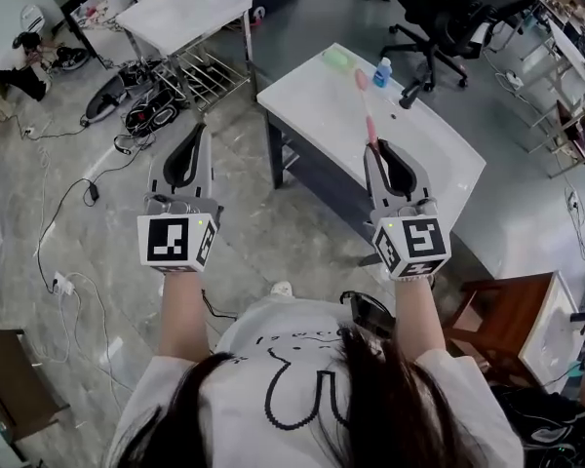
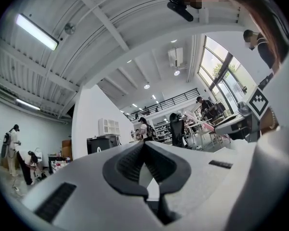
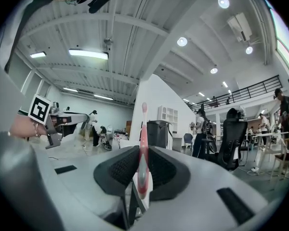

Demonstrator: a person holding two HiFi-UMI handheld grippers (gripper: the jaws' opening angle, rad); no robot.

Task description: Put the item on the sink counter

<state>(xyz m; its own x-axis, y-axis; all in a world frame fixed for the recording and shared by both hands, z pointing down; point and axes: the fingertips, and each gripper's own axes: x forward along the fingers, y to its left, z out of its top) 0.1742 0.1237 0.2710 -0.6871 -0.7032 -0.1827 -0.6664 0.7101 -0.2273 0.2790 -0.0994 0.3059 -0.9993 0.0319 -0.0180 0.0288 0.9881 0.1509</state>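
Left gripper [image 1: 197, 135]: jaws together, tips meeting, nothing between the pads. It is held out over the grey floor [image 1: 234, 232], left of the sink counter [image 1: 312, 96] and apart from it. Right gripper [image 1: 374, 147]: jaws narrow, clamped on the lower handle of a pink toothbrush [image 1: 366, 100]. In the right gripper view the pads press the handle from both sides, and the brush runs straight out past the tips, head at the far end. In the head view the brush lies along the line of the gripper and points away from the person, seen over the white counter top. Whether it touches the surface cannot be told. On the counter's far end: a pale green object [image 1: 336, 58] and a small blue bottle [image 1: 382, 71] just right of the brush head, both apart from the brush. A dark faucet [image 1: 410, 95] stands near the bottle. Beyond the counter is a black office chair [image 1: 448, 22]. A white table [image 1: 185, 13] stands at upper left, with cables [image 1: 136, 115] on the floor by it.
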